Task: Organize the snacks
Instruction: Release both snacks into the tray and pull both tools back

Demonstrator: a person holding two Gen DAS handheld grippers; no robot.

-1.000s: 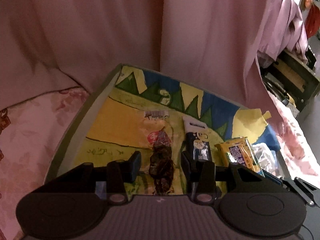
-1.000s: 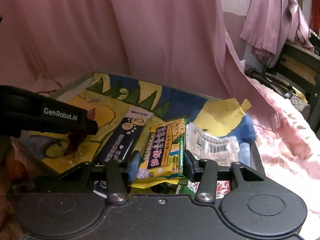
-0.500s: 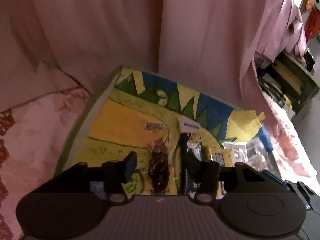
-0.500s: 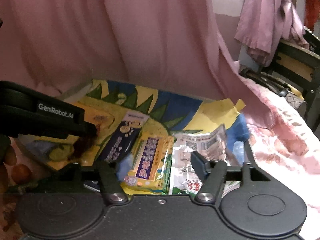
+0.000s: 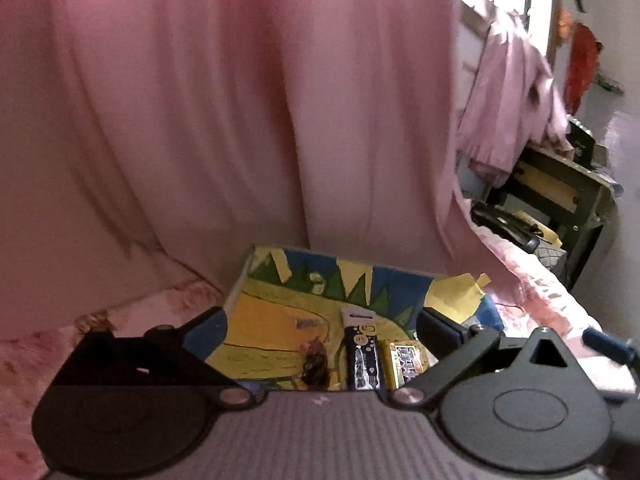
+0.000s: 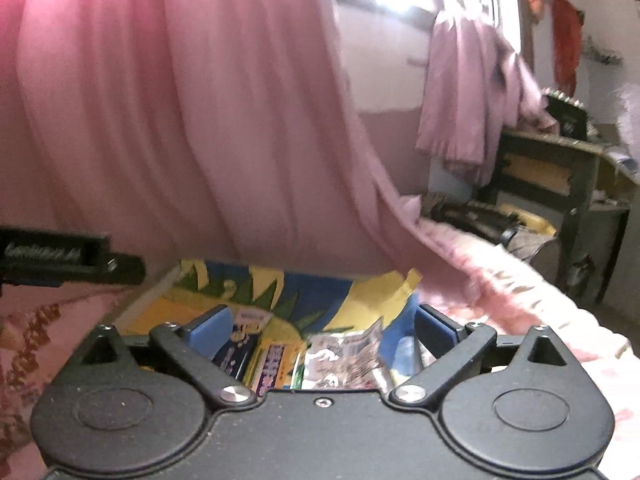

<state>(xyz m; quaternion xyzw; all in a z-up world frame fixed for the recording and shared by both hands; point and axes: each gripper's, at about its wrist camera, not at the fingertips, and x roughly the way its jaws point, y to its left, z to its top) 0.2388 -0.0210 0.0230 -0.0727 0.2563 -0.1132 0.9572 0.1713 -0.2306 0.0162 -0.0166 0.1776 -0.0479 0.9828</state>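
Note:
Snack packets lie in a row on a colourful painted board (image 5: 272,320). In the left wrist view I see a clear packet of dark dried fruit (image 5: 314,364), a dark blue bar (image 5: 362,354) and a yellow-green packet (image 5: 408,362). My left gripper (image 5: 320,328) is open and empty, raised above them. In the right wrist view the blue bar (image 6: 236,352), the yellow-green packet (image 6: 276,368) and a clear white-labelled packet (image 6: 344,360) lie below my right gripper (image 6: 322,326), which is open and empty. The left gripper (image 6: 72,266) shows at the left edge.
The board (image 6: 168,312) rests on a pink floral bedspread (image 6: 520,292). A pink curtain (image 5: 240,120) hangs close behind it. A dark wooden desk (image 6: 560,176) with clothes draped above stands at the right. A dark bag (image 5: 508,224) lies beside the bed.
Both grippers opened wide and drew up and back from the board. The right gripper let go of the yellow-green packet; the left one left the dried-fruit packet lying on the board.

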